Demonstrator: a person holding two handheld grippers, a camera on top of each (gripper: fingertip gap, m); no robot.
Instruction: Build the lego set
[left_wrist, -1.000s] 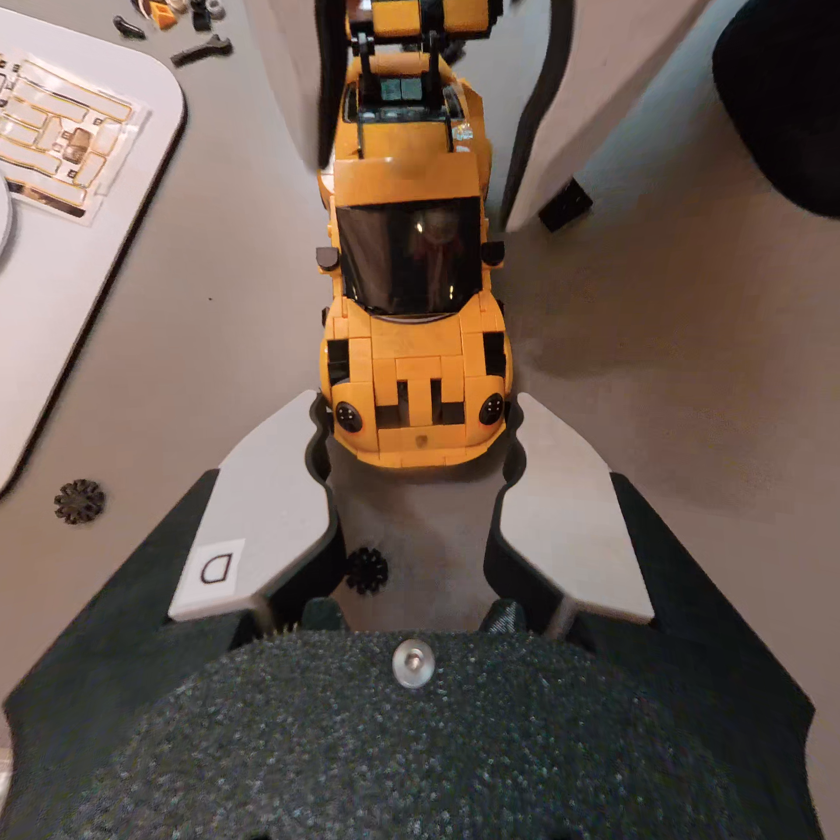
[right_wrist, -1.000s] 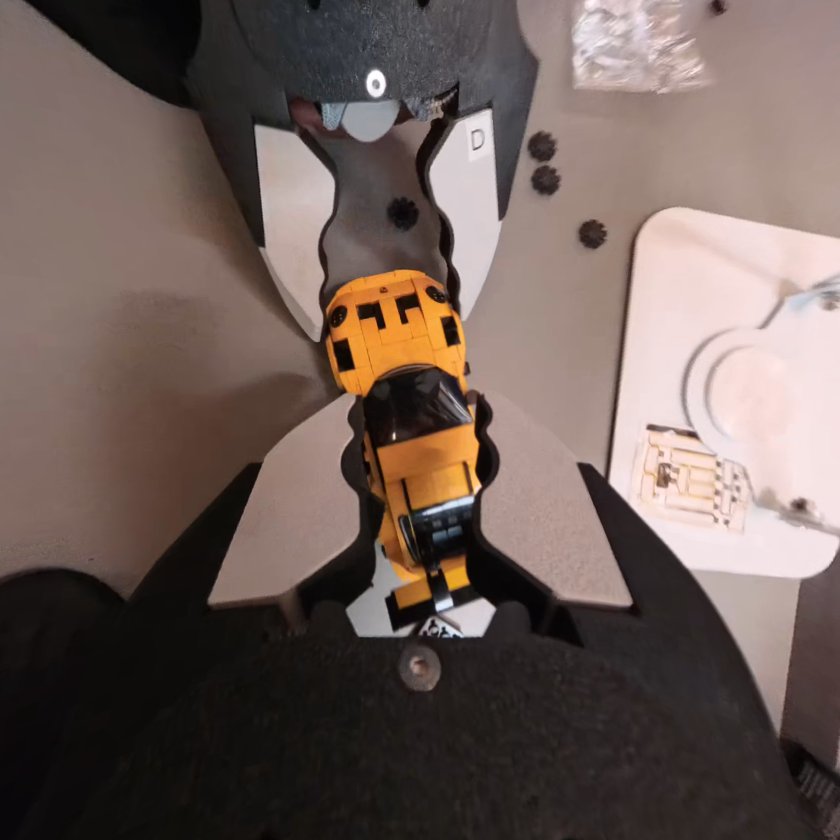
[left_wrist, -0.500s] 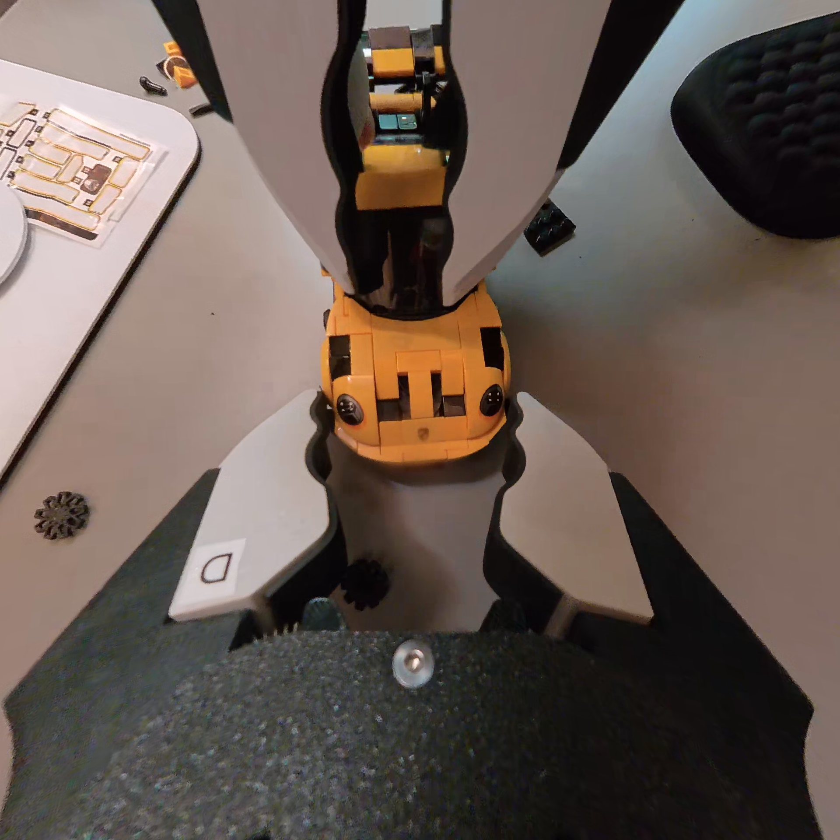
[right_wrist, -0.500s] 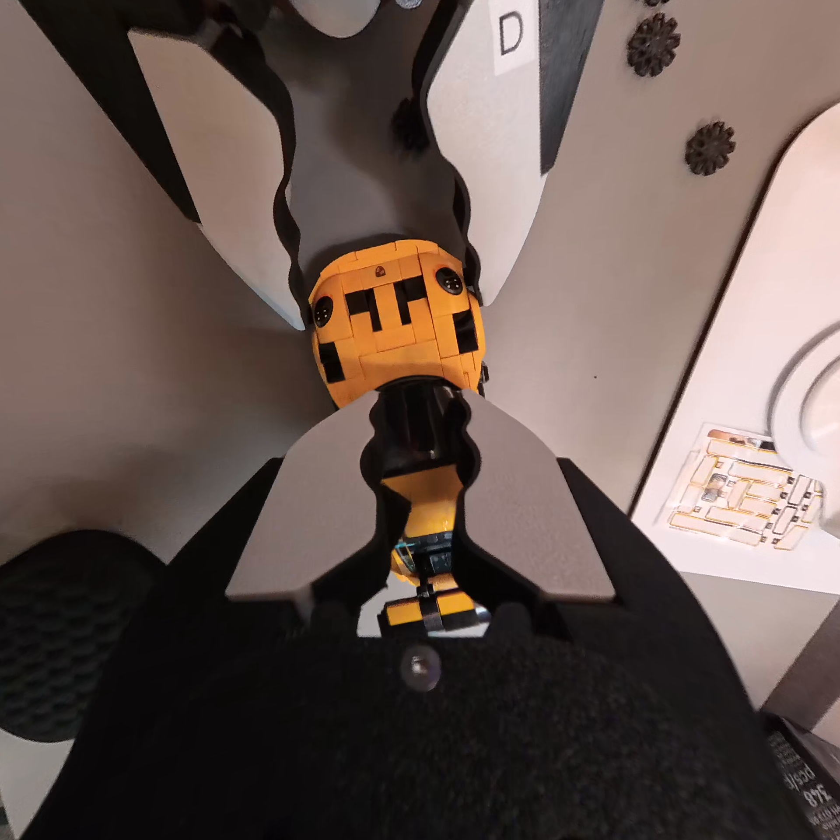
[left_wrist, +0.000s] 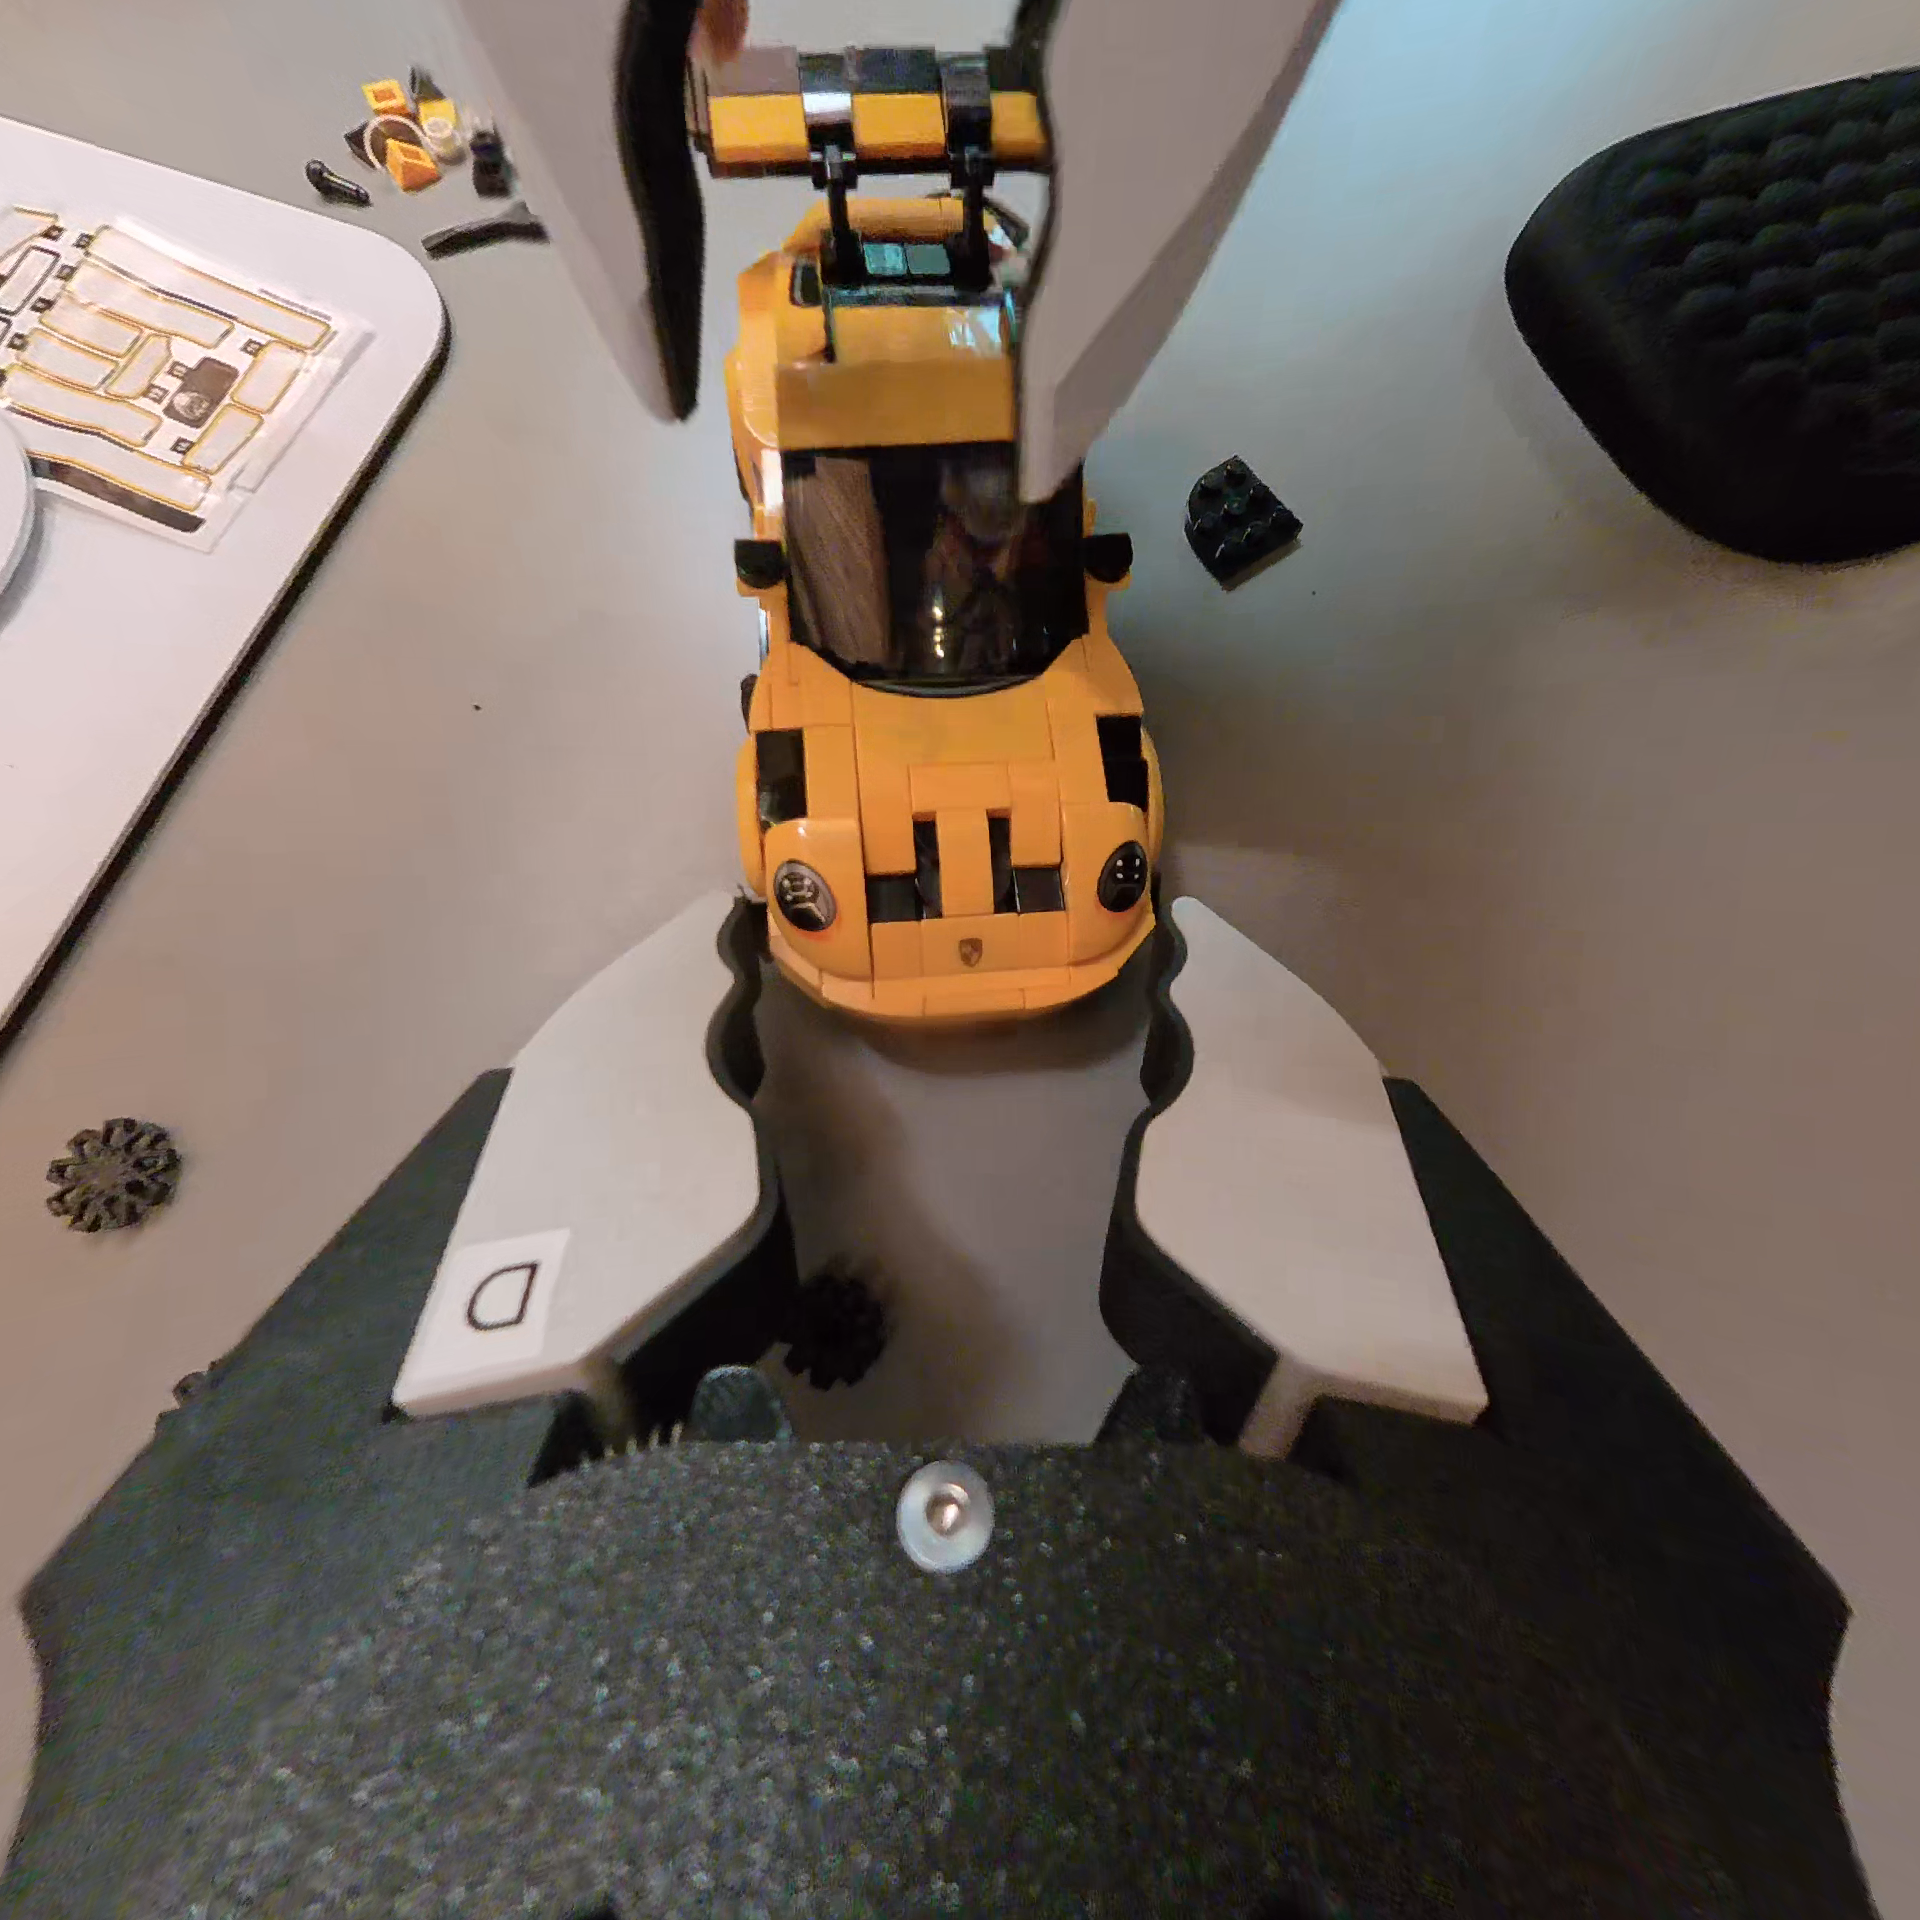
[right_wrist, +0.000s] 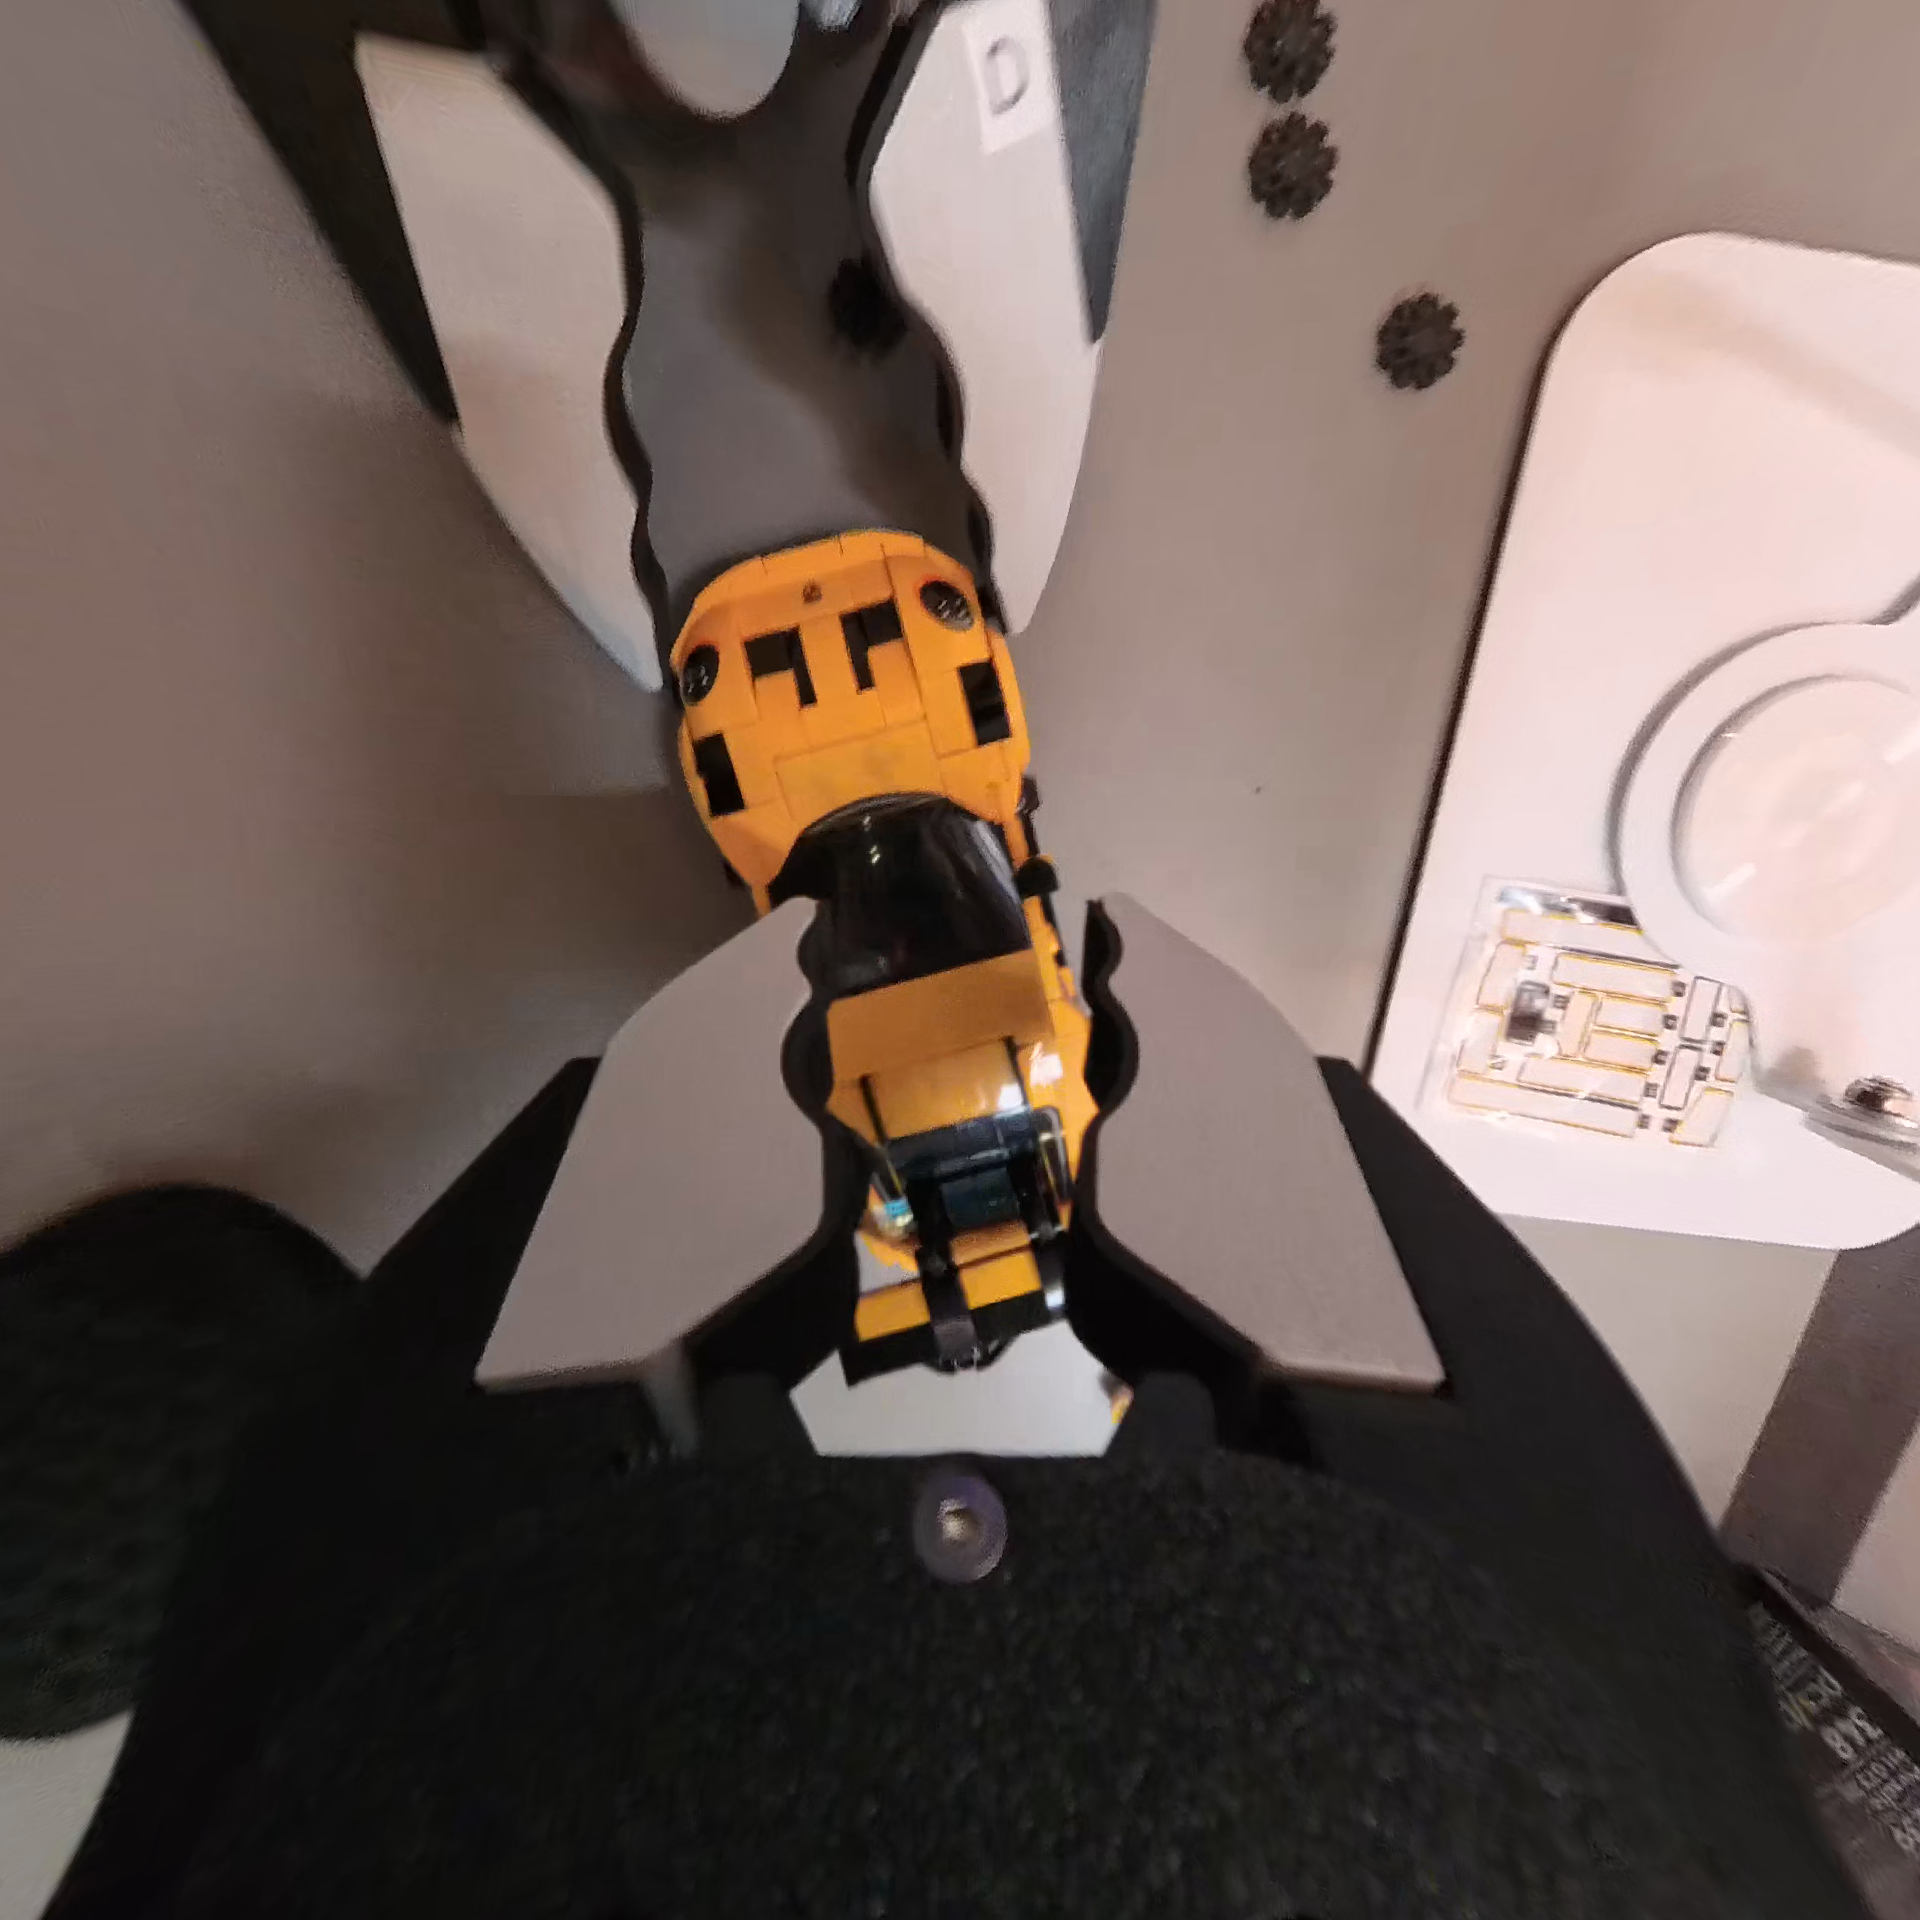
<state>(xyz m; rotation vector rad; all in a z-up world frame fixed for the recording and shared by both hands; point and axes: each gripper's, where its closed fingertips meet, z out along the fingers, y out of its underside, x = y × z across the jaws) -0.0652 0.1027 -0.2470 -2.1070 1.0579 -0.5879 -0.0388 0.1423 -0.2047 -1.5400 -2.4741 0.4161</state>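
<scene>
car (left_wrist: 951, 790) on table (left_wrist: 1455, 935), nose touching between tips of spread left claw (left_wrist: 951, 935) | right claw (right_wrist: 940, 997) open around roof, 12 o'clock | risk: squeezing could pop spoiler (left_wrist: 873, 120) (thin posts)

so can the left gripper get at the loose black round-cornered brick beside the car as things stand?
Probably yes. The left gripper is open and holds nothing, straddling the car's nose. The black brick lies bare on the table with nothing on it; the gripper would only need to clear the car first.
</scene>
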